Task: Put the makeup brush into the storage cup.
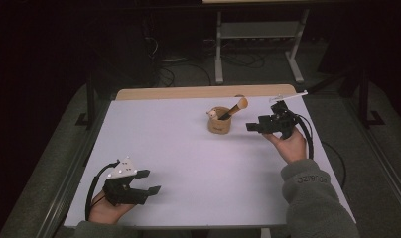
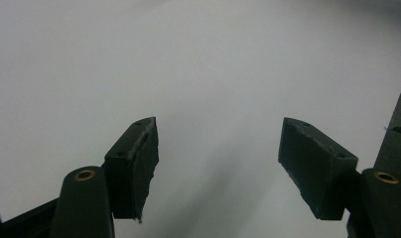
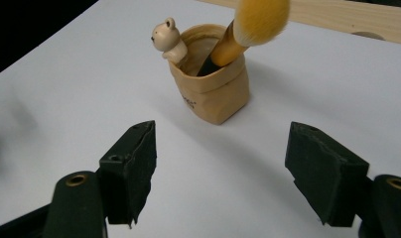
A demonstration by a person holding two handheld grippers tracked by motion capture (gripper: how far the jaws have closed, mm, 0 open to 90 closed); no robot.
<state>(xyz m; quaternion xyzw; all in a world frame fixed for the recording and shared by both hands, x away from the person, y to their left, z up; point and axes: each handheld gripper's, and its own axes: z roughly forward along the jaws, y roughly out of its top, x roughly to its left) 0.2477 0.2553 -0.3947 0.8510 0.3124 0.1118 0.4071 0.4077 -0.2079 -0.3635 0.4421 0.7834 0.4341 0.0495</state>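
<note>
Jaws of the right gripper [image 3: 221,171] are gaping empty toward the brush [image 3: 248,29] leaning in the tan pouch [image 3: 216,87] at twelve o'clock, probably needing a forward reach, while the left gripper [image 2: 218,163] is idling wide open, empty, over bare worktop [image 2: 188,59].

Dark, illegible print on the tan pot [image 3: 214,89]; reversed, unreadable characters on the sleeve cuff [image 1: 307,178].

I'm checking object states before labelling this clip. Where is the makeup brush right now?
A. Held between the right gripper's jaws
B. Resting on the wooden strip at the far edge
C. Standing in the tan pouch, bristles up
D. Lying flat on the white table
C: the brush leans inside the tan pouch with its bristles upward, while the right gripper sits open and apart from it.
</note>
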